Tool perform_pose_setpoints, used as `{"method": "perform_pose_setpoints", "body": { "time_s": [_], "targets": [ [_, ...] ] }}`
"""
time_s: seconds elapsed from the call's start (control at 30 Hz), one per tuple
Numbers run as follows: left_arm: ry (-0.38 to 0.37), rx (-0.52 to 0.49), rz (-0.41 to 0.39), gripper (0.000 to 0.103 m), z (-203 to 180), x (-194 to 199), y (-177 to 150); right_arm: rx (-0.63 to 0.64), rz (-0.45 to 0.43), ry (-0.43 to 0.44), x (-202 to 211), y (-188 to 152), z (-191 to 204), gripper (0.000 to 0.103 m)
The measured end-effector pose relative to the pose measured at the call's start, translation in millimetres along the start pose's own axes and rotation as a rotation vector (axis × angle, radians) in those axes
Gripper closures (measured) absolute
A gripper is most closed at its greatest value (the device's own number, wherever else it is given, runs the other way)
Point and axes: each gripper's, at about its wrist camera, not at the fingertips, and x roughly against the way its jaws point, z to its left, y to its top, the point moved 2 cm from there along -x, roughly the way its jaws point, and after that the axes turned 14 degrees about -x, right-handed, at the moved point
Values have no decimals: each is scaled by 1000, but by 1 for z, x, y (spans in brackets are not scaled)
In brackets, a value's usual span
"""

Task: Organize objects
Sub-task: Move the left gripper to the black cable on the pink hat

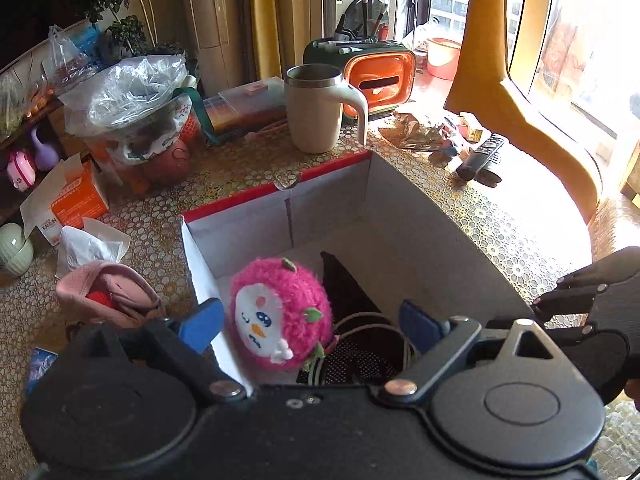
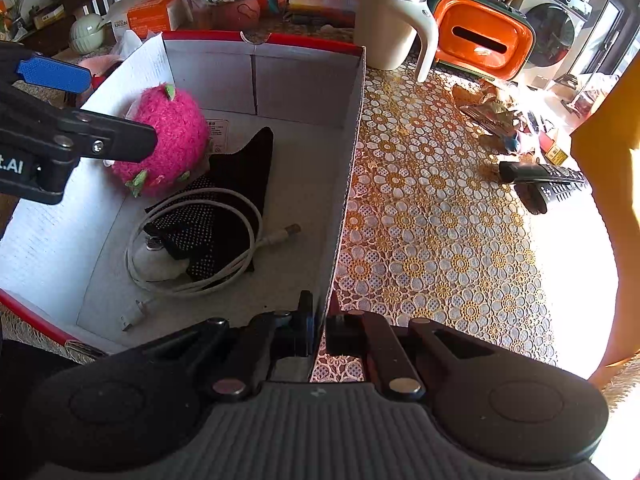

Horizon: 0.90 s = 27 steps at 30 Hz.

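— Start with the big thing: where's the box (image 2: 260, 80) in all this?

— On the desk (image 2: 432, 232), right under both tongs. The right tongs (image 2: 318, 334) are pinched narrow on its near wall, one finger inside and one outside, so they seem to be steadying it.

— And the left tongs (image 1: 310, 322)?

— Spread wide, holding nothing. One blue finger sits outside the left wall, the other hangs over the inside, and the pink plush toy (image 1: 280, 316) lies between and just beyond them on the box floor.

— So the toy is already put away?

— It looks so to me. It rests against the left wall, beside a black cloth (image 2: 236, 184) with a white cable (image 2: 192, 240) coiled on top.

— What's the careful way on from here?

— I'd lift the left tongs straight up without closing, so that finger doesn't snag the wall. Keep the right grip firm but light; the cardboard could buckle.

— Anything left outside?

— Ahead of the tongs, a mug (image 1: 316, 108); off to the right, a remote (image 2: 548, 184); off to the left, a pink cap (image 1: 108, 292).
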Motion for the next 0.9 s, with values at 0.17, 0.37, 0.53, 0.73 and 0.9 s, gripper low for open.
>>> {"method": "perform_pose_setpoints", "body": {
  "time_s": [0.17,0.37,0.53,0.73,0.9],
  "targets": [
    [24,23,-39,7,21,30,-9,0,1,-2,0,0,-1,98],
    [75,61,-63,6,50,61,-27,3,0,-6,-1,0,0,98],
    [123,106,-66,3,75,78,-48,7,1,-13,-1,0,1,98],
    [171,186,-50,1,103,82,-76,11,2,-17,-1,0,2,98],
    [189,250,-24,1,121,74,-98,14,2,-21,-1,0,3,97]
  ]
}}
